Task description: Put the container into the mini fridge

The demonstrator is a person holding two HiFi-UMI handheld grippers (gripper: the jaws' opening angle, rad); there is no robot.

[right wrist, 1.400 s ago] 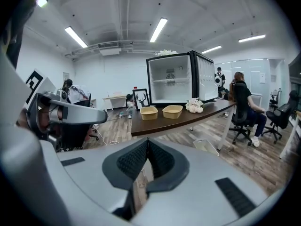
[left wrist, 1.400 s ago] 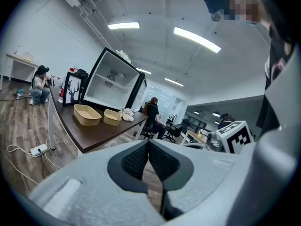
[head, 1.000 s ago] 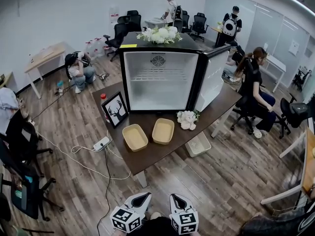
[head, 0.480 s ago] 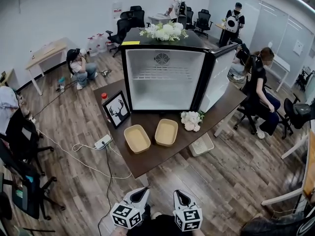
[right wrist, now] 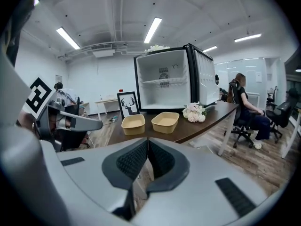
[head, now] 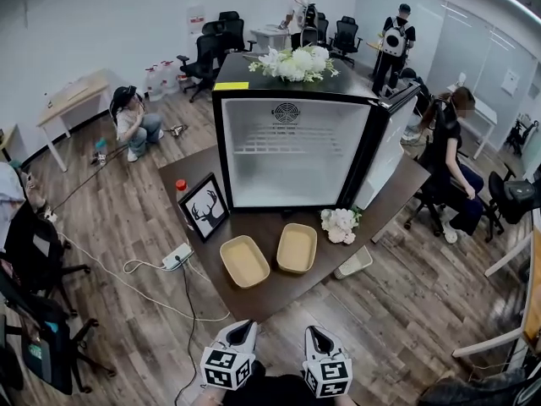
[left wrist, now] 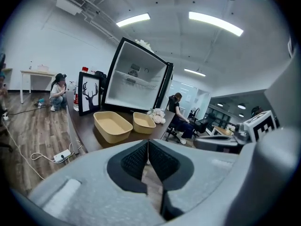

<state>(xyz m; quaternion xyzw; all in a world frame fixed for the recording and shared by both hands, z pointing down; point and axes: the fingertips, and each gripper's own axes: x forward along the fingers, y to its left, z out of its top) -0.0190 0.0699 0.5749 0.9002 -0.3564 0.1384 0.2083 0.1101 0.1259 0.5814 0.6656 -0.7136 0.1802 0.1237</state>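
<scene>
Two empty tan containers sit side by side on the dark table: the left container (head: pixel 244 261) (left wrist: pixel 112 125) (right wrist: pixel 133 123) and the right container (head: pixel 297 248) (left wrist: pixel 143 122) (right wrist: pixel 165 121). Behind them stands the black mini fridge (head: pixel 292 134) (left wrist: pixel 134 80) (right wrist: pixel 165 82), its door swung open to the right and its white inside bare. My left gripper (head: pixel 243 335) (left wrist: pixel 147 150) and right gripper (head: pixel 315 338) (right wrist: pixel 147 150) are held low at the near table corner, both shut with nothing between the jaws, well short of the containers.
A framed deer picture (head: pixel 205 208) and a red-capped bottle (head: pixel 180 188) stand left of the fridge; white flowers (head: pixel 341 223) lie at its right front. A power strip (head: pixel 177 256) and cables trail on the floor. People sit and stand around the room; office chairs flank both sides.
The table, fridge and containers have come nearer and shifted right in the head view as I step closer. Both grippers stay shut and low.
</scene>
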